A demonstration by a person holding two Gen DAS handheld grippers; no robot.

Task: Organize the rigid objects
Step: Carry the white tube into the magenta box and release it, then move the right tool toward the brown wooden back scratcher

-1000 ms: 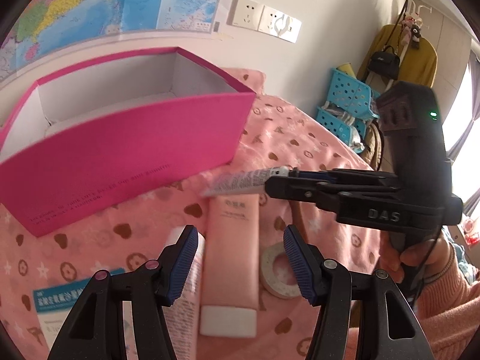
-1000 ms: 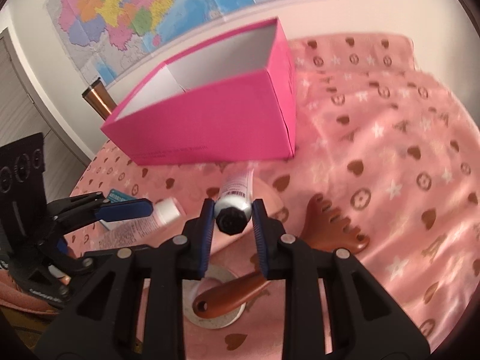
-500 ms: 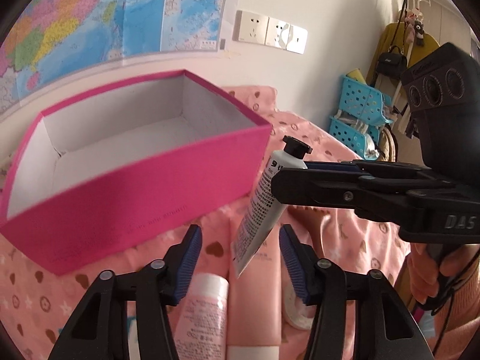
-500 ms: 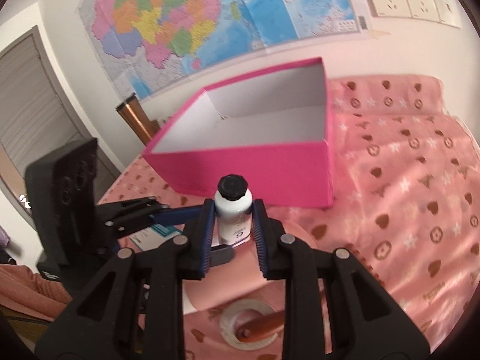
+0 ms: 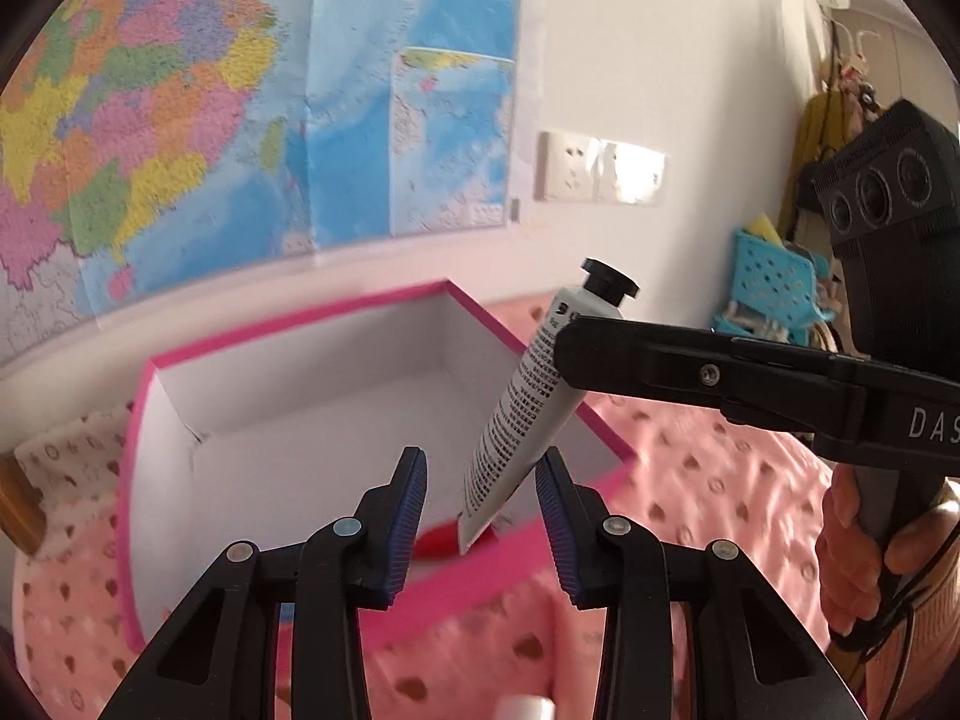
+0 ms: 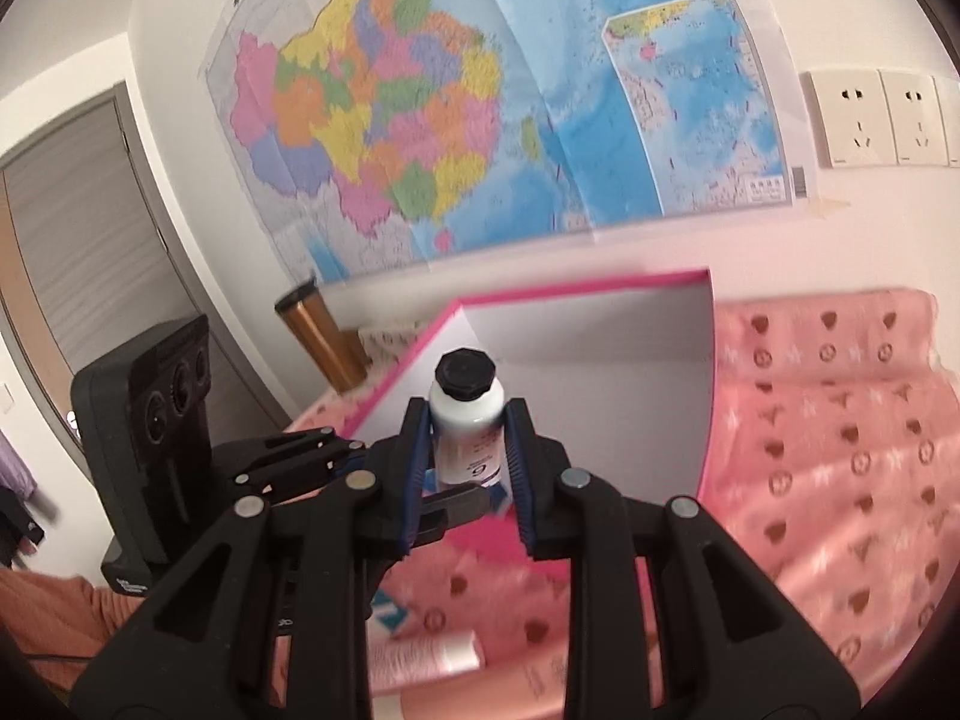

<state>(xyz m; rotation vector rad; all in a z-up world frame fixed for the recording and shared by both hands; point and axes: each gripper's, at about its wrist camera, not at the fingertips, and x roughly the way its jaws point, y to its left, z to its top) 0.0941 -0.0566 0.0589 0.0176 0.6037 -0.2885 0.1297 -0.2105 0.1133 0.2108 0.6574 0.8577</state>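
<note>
White tube (image 6: pixel 467 432) with a black cap is sitting pinched near its neck between the 2 blue pads of the right gripper (image 6: pixel 468 468), cap upward and tilted, hanging above the near rim of the open pink box (image 5: pixel 420 594). Left gripper (image 5: pixel 480 516) is closing its jaws; the tube's flat lower end (image 5: pixel 480 510) is lying between its blue pads, touching neither as far as can be seen. Pink patterned cloth (image 6: pixel 840 468) is covering the surface beneath. Inside the box, something red (image 5: pixel 438 543) is showing.
</note>
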